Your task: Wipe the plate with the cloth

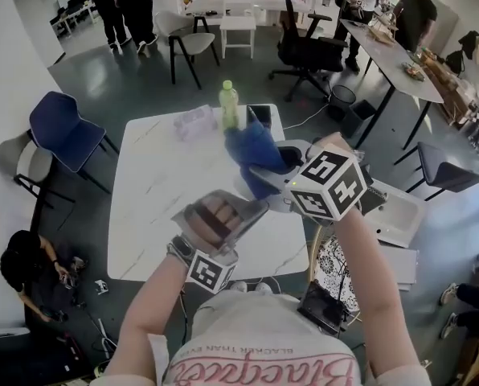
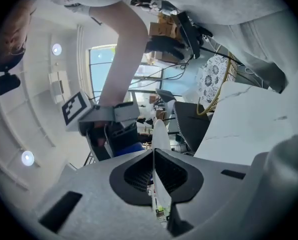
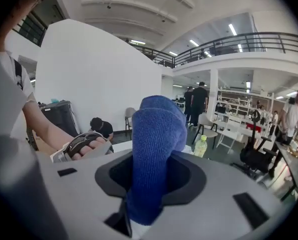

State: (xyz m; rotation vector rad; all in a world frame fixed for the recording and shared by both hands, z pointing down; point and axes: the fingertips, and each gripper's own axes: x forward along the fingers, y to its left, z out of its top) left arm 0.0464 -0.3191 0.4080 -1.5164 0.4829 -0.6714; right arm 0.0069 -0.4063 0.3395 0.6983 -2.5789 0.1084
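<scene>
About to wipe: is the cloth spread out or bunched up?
Bunched up. The cloth rises as a thick folded wad clamped between the jaws of the right gripper, not laid out flat.

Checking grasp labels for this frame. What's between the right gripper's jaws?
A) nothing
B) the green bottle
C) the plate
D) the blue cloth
D: the right gripper view shows the blue cloth pinched between the jaws of the right gripper, while the plate sits edge-on in the left gripper.
</scene>
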